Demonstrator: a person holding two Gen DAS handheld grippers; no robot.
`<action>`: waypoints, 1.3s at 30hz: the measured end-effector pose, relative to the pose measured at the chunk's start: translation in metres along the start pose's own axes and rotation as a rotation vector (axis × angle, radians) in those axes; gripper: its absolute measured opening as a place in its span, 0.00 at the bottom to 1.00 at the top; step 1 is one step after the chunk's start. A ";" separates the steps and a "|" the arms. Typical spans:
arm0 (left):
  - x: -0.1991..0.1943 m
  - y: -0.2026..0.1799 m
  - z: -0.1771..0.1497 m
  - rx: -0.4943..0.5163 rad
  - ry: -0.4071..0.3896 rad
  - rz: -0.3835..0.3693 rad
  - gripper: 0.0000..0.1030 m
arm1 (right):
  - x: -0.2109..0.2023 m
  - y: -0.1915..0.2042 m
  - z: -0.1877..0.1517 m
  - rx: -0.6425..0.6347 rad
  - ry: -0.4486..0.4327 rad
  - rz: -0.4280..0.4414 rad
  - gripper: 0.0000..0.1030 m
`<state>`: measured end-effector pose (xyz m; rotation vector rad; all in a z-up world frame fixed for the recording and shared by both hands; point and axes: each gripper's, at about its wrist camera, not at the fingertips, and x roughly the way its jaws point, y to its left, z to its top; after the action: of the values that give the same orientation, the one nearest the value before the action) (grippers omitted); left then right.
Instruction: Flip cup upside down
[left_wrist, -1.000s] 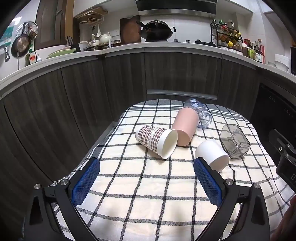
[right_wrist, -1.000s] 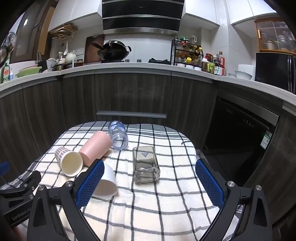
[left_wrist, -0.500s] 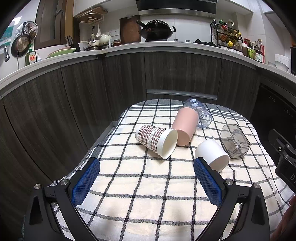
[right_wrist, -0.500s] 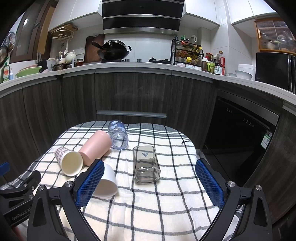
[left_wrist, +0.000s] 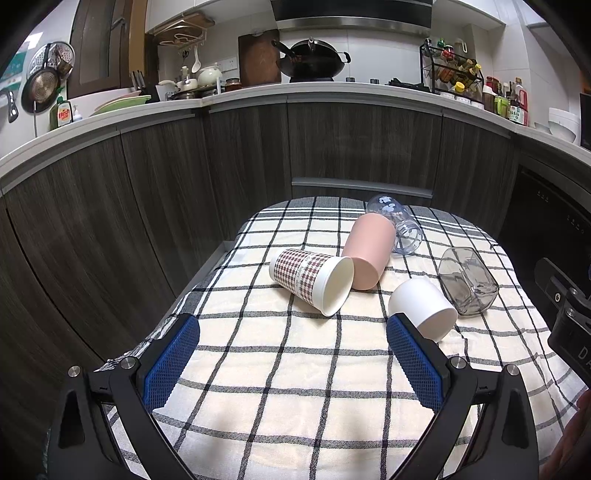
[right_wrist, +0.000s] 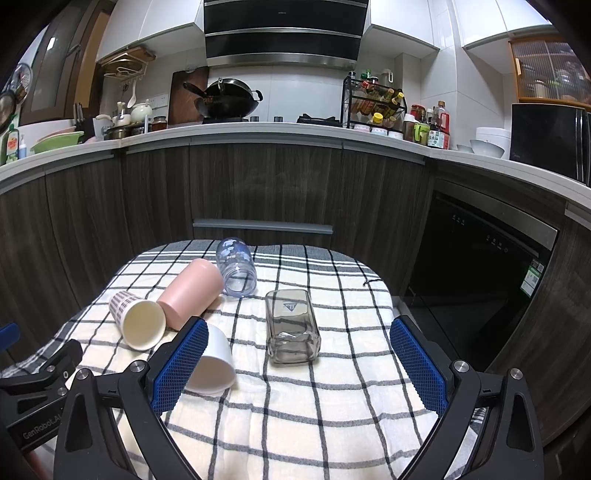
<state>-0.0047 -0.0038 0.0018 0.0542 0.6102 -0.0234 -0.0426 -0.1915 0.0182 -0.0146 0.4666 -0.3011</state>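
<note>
Several cups lie on their sides on a checked cloth (left_wrist: 280, 369). A houndstooth paper cup (left_wrist: 312, 278) (right_wrist: 137, 323) lies at the left, a pink cup (left_wrist: 367, 245) (right_wrist: 190, 295) beside it, a white cup (left_wrist: 423, 308) (right_wrist: 214, 365) nearer, a clear blue-printed glass (left_wrist: 397, 225) (right_wrist: 236, 267) at the back and a grey square glass (left_wrist: 467, 282) (right_wrist: 291, 326) at the right. My left gripper (left_wrist: 291, 350) is open and empty, short of the cups. My right gripper (right_wrist: 295, 354) is open and empty, the grey glass lying ahead between its fingers.
The cloth covers a small table (right_wrist: 373, 273) in front of dark wood kitchen cabinets (left_wrist: 351, 147). A black oven (right_wrist: 480, 258) stands to the right. The counter above holds a wok (right_wrist: 225, 101), a spice rack (right_wrist: 373, 101) and dishes.
</note>
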 end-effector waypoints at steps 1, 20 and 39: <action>0.000 0.000 0.000 0.000 0.000 0.001 1.00 | 0.000 0.000 0.000 0.000 0.000 0.000 0.96; 0.001 -0.001 -0.001 0.000 0.002 0.000 1.00 | 0.002 0.000 -0.003 0.001 0.008 0.000 0.96; 0.001 -0.002 -0.002 0.001 0.004 -0.004 1.00 | 0.004 0.002 -0.004 0.000 0.002 -0.001 0.96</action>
<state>-0.0053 -0.0060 0.0000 0.0535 0.6140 -0.0274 -0.0407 -0.1907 0.0133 -0.0140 0.4689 -0.3022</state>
